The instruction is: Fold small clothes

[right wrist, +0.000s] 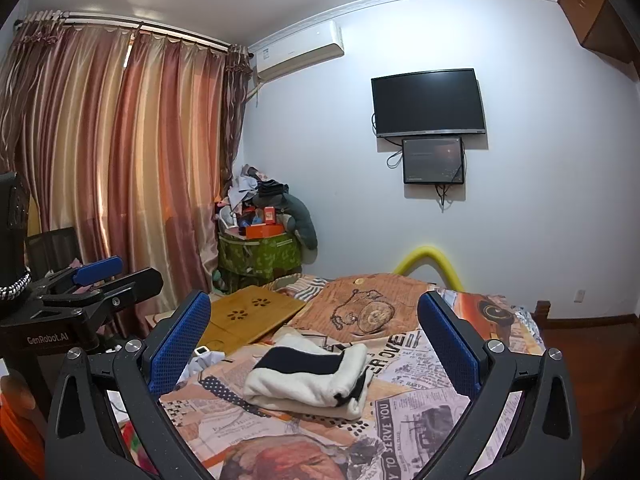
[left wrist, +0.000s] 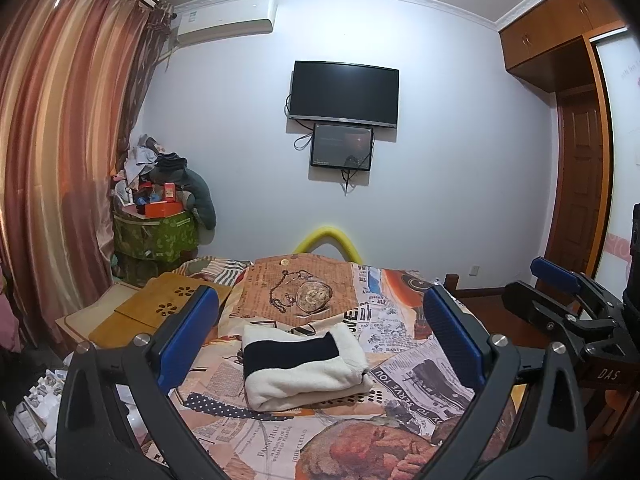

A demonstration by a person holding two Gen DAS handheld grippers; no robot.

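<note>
A small white garment with a black band (left wrist: 300, 364) lies folded in a neat stack on the newspaper-print bedspread (left wrist: 280, 440). It also shows in the right wrist view (right wrist: 312, 376). My left gripper (left wrist: 320, 316) is open and empty, held above and just short of the stack. My right gripper (right wrist: 316, 320) is open and empty too, at about the same height. The right gripper shows at the right edge of the left wrist view (left wrist: 560, 280), and the left gripper shows at the left of the right wrist view (right wrist: 104, 276).
A bamboo lap desk (left wrist: 160, 308) lies on the bed's left side, also in the right wrist view (right wrist: 252, 316). A green bin piled with clutter (left wrist: 156, 232) stands by the curtains (left wrist: 60, 160). A TV (left wrist: 344, 94) hangs on the far wall. A yellow foam tube (left wrist: 328, 240) arches over the bed's foot.
</note>
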